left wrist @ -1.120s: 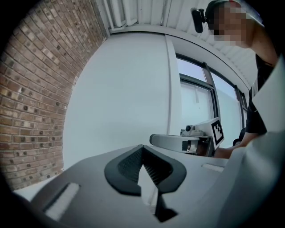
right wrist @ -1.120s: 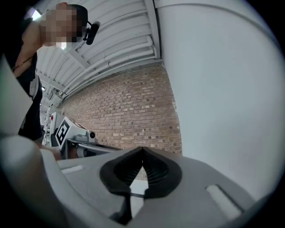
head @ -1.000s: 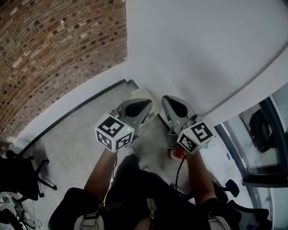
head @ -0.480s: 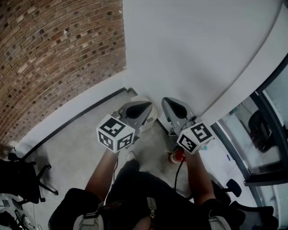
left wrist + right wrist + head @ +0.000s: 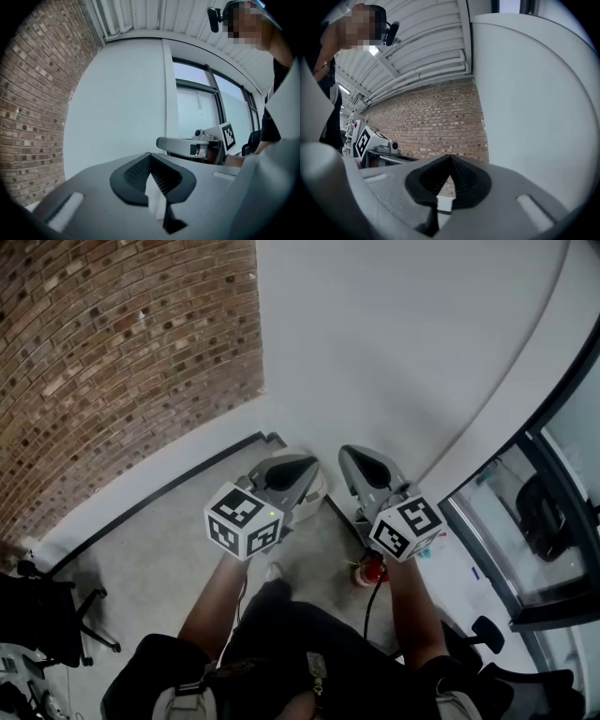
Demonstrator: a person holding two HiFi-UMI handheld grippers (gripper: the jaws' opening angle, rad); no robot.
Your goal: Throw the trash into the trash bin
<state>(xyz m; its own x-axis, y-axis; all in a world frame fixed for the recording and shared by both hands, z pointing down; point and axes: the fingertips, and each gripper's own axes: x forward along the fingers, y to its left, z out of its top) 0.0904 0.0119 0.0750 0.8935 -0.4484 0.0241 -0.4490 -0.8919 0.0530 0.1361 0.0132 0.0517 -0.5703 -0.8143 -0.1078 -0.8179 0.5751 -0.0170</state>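
Cream-white trash bin (image 5: 319,487) on floor at wall corner, mostly hidden under left gripper (image 5: 302,468), which is nearer than right gripper (image 5: 356,454). Both fingers pressed together, empty; no trash visible.

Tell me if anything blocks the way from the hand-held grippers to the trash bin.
Nothing visible does. The trash bin stands on the floor by the wall, partly hidden below the left hand-held gripper.
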